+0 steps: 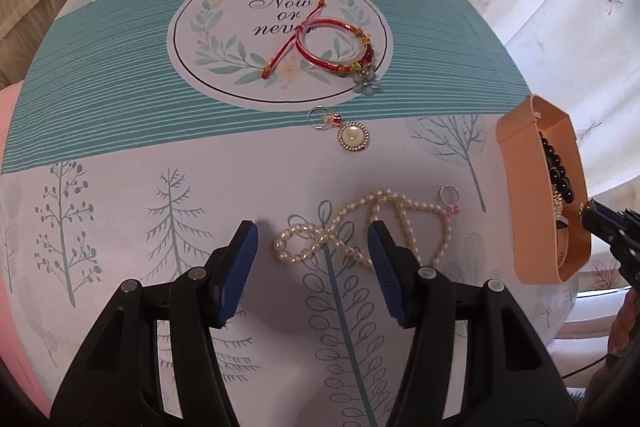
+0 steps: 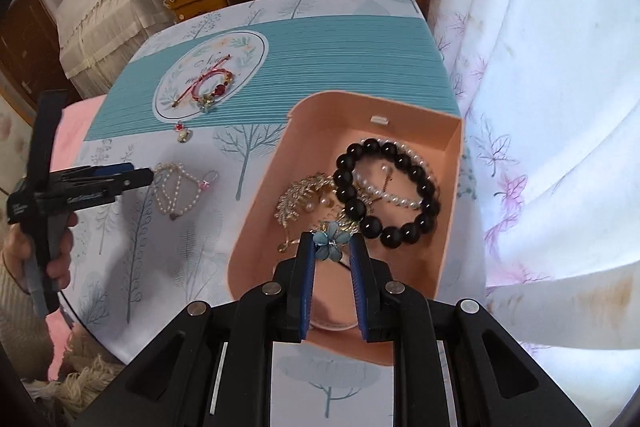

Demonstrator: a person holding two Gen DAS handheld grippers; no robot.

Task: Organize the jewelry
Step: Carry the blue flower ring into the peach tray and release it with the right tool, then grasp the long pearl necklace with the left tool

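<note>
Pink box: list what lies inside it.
Inside the pink box: a black bead bracelet, a small pearl strand, a gold leaf piece. The right gripper holds a blue flower above, hiding the near floor.

The left hand-held gripper [image 1: 312, 251] covers part of the pearl necklace [image 1: 352, 227]. In the left wrist view, the box [image 1: 520, 163] wall hides most of the black bead bracelet [image 1: 554, 163] inside. The small pendant [image 2: 183, 131] beside the printed circle [image 2: 248, 43] is too small to make out.
</note>
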